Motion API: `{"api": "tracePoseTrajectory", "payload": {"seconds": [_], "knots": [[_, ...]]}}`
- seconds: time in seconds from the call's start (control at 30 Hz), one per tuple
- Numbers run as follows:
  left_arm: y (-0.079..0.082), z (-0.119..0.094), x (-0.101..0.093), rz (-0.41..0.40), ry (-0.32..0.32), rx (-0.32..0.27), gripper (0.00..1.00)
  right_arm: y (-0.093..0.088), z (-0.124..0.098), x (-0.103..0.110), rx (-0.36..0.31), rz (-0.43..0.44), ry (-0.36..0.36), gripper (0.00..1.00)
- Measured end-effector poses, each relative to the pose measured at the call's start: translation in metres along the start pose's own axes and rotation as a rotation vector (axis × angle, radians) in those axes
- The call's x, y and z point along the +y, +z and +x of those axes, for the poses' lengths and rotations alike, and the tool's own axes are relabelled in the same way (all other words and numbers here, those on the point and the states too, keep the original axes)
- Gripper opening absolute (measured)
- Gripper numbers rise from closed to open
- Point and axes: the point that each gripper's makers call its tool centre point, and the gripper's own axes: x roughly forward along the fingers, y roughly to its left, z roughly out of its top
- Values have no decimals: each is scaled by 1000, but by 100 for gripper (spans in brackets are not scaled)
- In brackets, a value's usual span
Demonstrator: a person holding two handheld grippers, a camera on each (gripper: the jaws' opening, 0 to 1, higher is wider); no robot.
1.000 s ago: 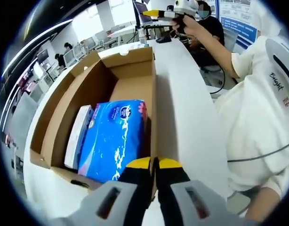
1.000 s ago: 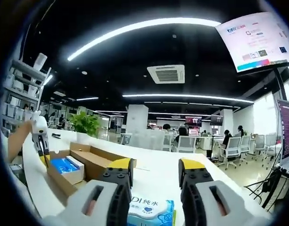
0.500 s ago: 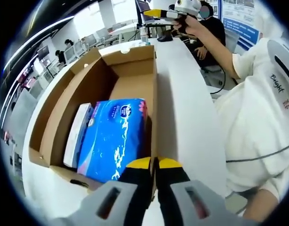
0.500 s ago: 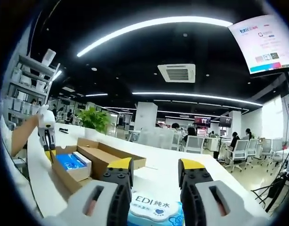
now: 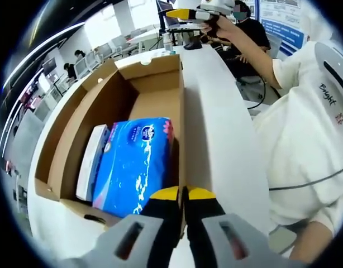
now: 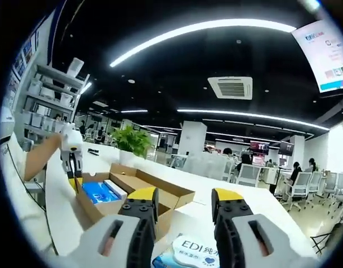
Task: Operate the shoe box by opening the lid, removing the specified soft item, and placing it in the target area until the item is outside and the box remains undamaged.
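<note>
The brown shoe box (image 5: 76, 128) stands open on the white table (image 5: 216, 123). Inside it lie a blue soft tissue pack (image 5: 132, 164) and a white flat item (image 5: 92, 159) beside it. My left gripper (image 5: 182, 194) is shut on the box's near wall. A hand holds my right gripper (image 5: 180, 12) raised over the table's far end. In the right gripper view the right gripper (image 6: 184, 202) stands open, with a blue and white wipes pack (image 6: 196, 248) low between its jaws. Farther off are the box (image 6: 143, 187), its blue pack (image 6: 99, 191) and the left gripper (image 6: 75, 180).
A person in a white top (image 5: 305, 145) stands along the table's right side. Small dark items (image 5: 194, 46) lie at the table's far end. Behind are a green plant (image 6: 132, 146), shelves (image 6: 48, 106) and people at office desks.
The right gripper view has turned, so the box sits more to the right and nearer in it. In the left gripper view the right gripper rose slightly. The left gripper has not moved.
</note>
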Motion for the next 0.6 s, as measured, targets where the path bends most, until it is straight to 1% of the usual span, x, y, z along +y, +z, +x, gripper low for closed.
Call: {"api": "tracePoseTrajectory", "payload": {"seconds": [0.1, 0.2, 0.33, 0.43, 0.5, 0.6], "knots": [[0, 0, 0, 2, 2, 0, 2, -1, 2, 6, 3, 23, 33, 39], [0, 0, 0, 4, 5, -2, 2, 0, 4, 11, 2, 20, 52, 39], [0, 0, 0, 4, 6, -2, 2, 3, 9, 21, 0, 35, 102, 42], [0, 0, 0, 4, 5, -2, 2, 4, 15, 28, 9, 26, 127, 42], [0, 0, -1, 18, 3, -3, 2, 7, 21, 35, 14, 15, 160, 42], [0, 0, -1, 17, 4, -2, 2, 7, 27, 42, 25, 11, 199, 42]]}}
